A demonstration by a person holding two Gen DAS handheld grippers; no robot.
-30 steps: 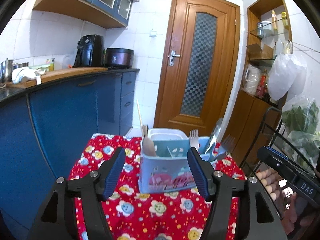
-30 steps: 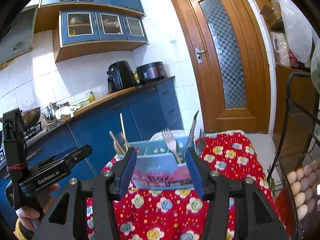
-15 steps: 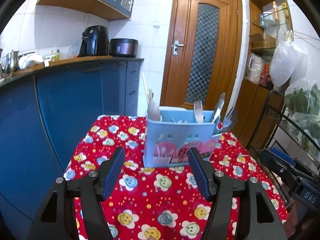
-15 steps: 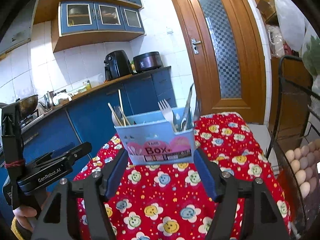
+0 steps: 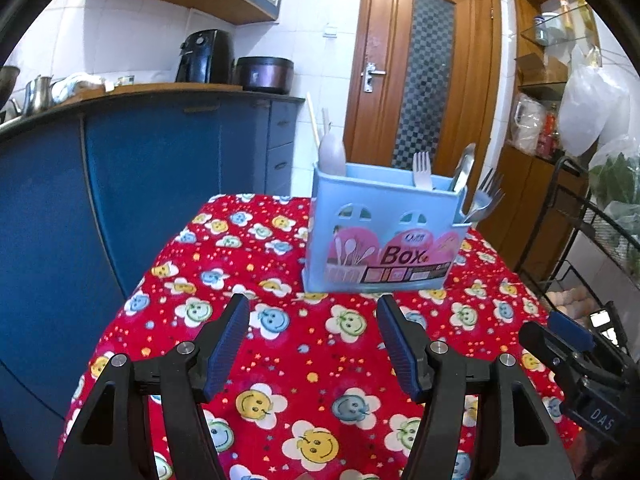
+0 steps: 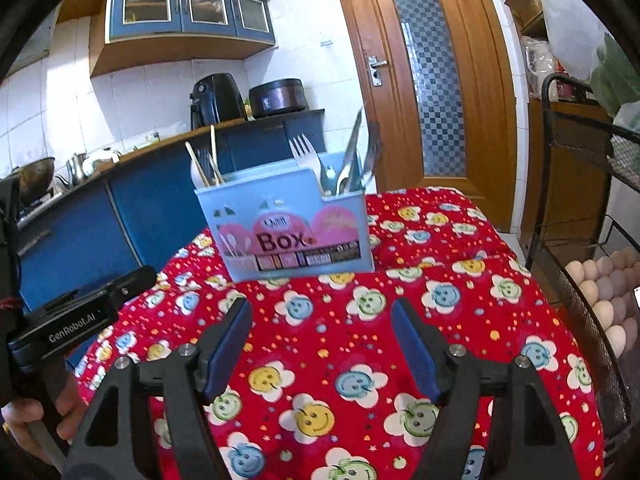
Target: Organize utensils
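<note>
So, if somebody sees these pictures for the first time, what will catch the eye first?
Most likely the red cloth with smiley flowers, which covers the table and fills the lower half of both views. Next comes the blue box standing on it near the far end, with forks and chopsticks sticking up. In front, the left claw and the right claw frame the scene, nothing between their pads.

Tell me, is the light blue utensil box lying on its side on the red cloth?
No, the utensil box stands upright on the red flowered cloth, with forks and chopsticks sticking up out of its open top.
</note>
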